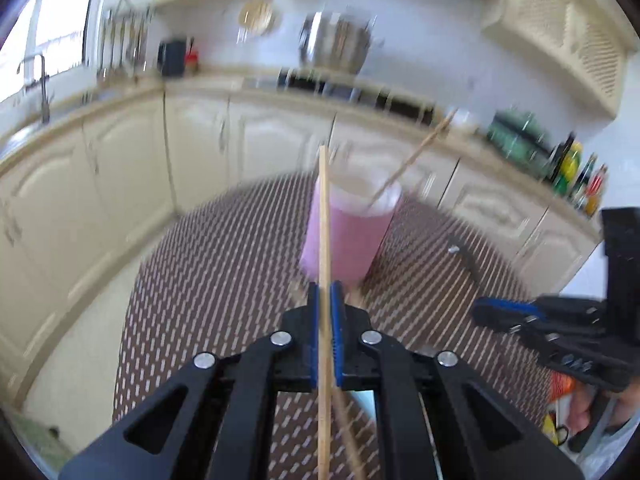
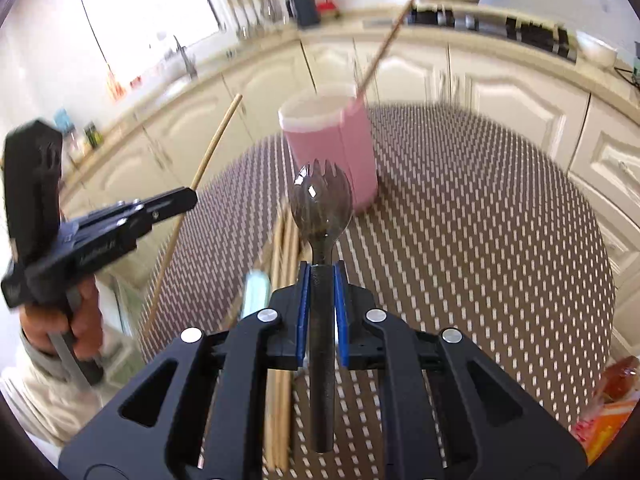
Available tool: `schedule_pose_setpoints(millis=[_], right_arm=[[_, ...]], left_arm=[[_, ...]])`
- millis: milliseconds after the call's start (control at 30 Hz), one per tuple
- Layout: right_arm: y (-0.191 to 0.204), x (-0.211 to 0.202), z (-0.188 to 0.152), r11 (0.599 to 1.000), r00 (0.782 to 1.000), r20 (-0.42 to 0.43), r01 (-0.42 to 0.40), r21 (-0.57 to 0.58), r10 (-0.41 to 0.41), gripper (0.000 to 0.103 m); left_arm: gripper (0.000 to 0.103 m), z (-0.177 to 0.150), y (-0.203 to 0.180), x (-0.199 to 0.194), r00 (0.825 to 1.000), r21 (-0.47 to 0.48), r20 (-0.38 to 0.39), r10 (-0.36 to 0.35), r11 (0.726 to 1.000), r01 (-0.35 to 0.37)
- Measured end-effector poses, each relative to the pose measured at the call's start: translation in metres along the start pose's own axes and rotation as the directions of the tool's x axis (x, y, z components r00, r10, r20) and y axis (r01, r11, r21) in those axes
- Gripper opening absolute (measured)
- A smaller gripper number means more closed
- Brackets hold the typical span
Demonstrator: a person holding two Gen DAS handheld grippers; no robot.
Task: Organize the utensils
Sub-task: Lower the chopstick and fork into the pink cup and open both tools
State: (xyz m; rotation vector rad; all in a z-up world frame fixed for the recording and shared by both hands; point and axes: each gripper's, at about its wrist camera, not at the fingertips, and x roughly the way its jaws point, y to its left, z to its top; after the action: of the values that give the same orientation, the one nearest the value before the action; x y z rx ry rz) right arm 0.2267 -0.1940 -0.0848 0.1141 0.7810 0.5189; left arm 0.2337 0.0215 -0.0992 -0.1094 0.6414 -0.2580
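Observation:
A pink holder cup (image 1: 344, 236) (image 2: 340, 152) stands on the round table with the brown patterned cloth (image 1: 224, 256) (image 2: 480, 216); one wooden chopstick (image 1: 412, 158) (image 2: 384, 40) leans in it. My left gripper (image 1: 327, 292) is shut on a wooden chopstick (image 1: 323, 216), held upright just short of the cup; this chopstick shows in the right wrist view (image 2: 200, 184) too, with the left gripper (image 2: 188, 200). My right gripper (image 2: 323, 270) is shut on a black plastic spork (image 2: 322, 204), its head pointing at the cup. The right gripper shows at the right edge (image 1: 480, 312).
Several wooden chopsticks (image 2: 282, 320) and a pale blue utensil (image 2: 254, 292) lie on the table below my right gripper. An orange packet (image 2: 612, 400) sits at the table's right edge. Cream kitchen cabinets (image 1: 120, 160) and a countertop with bottles (image 1: 576, 172) surround the table.

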Motion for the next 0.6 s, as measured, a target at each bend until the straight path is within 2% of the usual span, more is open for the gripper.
schedule_pose_setpoints(millis=[100,233,300,433,533,567,600], right_arm=[[0.002,-0.005,0.023,1.0,0.992,0.126,-0.023,0.003,0.023,0.012],[0.011,-0.01,0.061,0.999,0.959,0.282,-0.043,-0.006,0.043,0.012],[0.018,-0.007,0.078,0.999,0.936,0.35,-0.041,-0.012,0.043,0.012],[0.015,0.002,0.106,1.0,0.886,0.463,-0.011,-0.013,0.016,0.012],[0.009,0.013,0.12,1.0,0.861,0.508,0.004,-0.007,0.0,0.012],[0.007,0.016,0.122,1.0,0.857,0.515,0.002,-0.001,-0.001,0.012],[0.001,0.022,0.125,1.0,0.852,0.524,0.003,0.006,-0.005,0.012]], left_arm=[[0.006,0.02,-0.011,-0.008,0.992,0.002,0.121,-0.038,0.999,0.038],[0.006,0.05,-0.028,-0.016,0.955,0.022,0.284,-0.084,0.996,0.081],[0.006,0.067,-0.032,-0.009,0.93,0.015,0.355,-0.098,0.995,0.099],[0.006,0.088,-0.035,0.004,0.88,0.0,0.467,-0.092,0.995,0.104],[0.006,0.099,-0.037,0.016,0.862,-0.009,0.501,-0.078,0.995,0.095],[0.006,0.103,-0.038,0.021,0.848,-0.013,0.525,-0.074,0.995,0.095],[0.006,0.104,-0.038,0.024,0.843,-0.011,0.533,-0.075,0.995,0.095]])
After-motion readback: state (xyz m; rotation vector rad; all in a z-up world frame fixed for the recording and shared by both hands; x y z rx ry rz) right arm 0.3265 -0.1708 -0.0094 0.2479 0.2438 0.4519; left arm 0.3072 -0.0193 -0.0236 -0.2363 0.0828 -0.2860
